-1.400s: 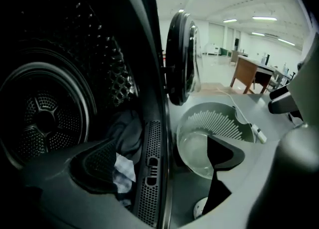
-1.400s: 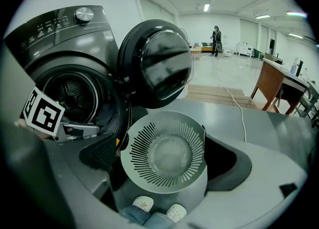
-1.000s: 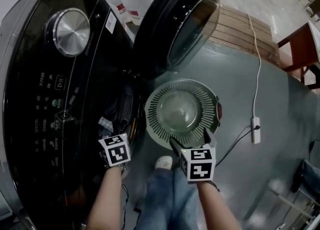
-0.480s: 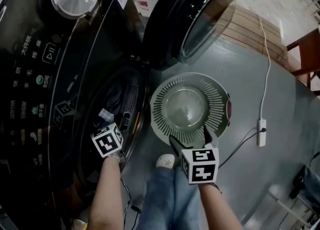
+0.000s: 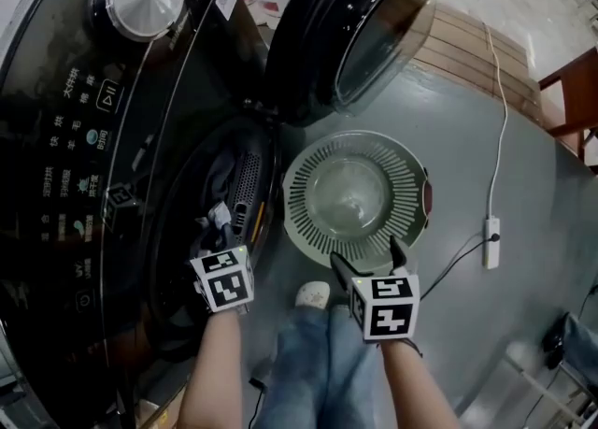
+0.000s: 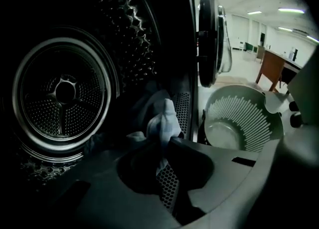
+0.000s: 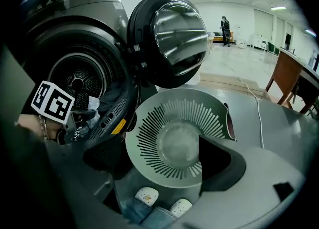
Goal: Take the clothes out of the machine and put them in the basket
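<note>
Jeans (image 5: 308, 362) and white shoes (image 5: 313, 296) fill the bottom of the head view, where the person stands on the grey floor (image 5: 486, 324) between the two tools. The left gripper (image 6: 164, 145) reaches into the mouth of the washing machine (image 5: 93, 184). Its jaws have just been closing and are now clenched on a pale cloth (image 6: 164, 118), which bunches up above the tips at the lip of the opening. The right gripper (image 5: 366, 257) hangs over the near rim of the basket (image 5: 313, 231). Its jaws have just been closing a little but stand wide apart with nothing between them.

The round slatted basket sits on the floor just beside the machine's opening and holds no clothes. Dark clothes (image 5: 220, 175) lie heaped inside the opening behind the pale cloth, and beyond them the steel drum (image 6: 62, 91) shows its perforated back wall. The machine's round door (image 5: 355, 25) stands swung open above the basket. Farther right, a white cable (image 5: 500, 91) runs across the floor to a power strip (image 5: 492, 229).
</note>
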`<move>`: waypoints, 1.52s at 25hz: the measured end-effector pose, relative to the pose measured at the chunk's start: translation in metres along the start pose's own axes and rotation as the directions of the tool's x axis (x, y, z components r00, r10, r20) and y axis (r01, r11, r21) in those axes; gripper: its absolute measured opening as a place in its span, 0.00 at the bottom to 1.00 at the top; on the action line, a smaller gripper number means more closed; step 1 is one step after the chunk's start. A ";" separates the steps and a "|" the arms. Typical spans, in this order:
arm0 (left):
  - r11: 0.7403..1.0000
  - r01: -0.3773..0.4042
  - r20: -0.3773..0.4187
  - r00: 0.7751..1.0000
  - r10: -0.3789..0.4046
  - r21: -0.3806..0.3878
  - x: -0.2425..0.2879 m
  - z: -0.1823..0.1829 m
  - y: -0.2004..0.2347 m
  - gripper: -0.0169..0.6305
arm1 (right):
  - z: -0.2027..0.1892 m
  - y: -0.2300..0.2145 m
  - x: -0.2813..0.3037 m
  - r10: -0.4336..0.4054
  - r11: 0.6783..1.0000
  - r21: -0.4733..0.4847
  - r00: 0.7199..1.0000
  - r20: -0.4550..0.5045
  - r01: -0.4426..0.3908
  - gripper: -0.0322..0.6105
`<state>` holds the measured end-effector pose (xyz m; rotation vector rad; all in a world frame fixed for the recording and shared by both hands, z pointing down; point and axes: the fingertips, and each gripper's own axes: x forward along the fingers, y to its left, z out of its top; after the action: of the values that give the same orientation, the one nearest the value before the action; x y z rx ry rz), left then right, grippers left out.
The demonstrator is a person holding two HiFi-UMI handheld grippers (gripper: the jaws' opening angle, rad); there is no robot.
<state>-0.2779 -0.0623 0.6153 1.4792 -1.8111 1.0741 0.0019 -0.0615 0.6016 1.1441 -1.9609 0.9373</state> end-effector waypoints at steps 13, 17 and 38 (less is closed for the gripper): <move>0.990 0.122 0.071 0.989 -0.127 0.070 -0.063 0.045 -0.076 0.08 | 0.014 -0.032 -0.044 -0.033 0.999 0.042 0.999 0.031 0.032 0.75; 0.963 0.233 0.106 0.963 -0.248 0.134 -0.078 0.069 -0.123 0.07 | 0.019 -0.044 -0.055 -0.048 0.997 0.065 0.998 0.042 0.046 0.75; 0.789 0.576 0.100 0.791 -0.604 0.213 -0.105 0.135 -0.299 0.07 | 0.012 -0.130 -0.086 -0.143 0.975 0.182 0.988 0.056 0.130 0.73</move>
<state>0.0451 -0.1441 0.5281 2.1056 -1.2084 0.8086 0.1503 -0.0825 0.5570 1.4106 -1.8535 1.0275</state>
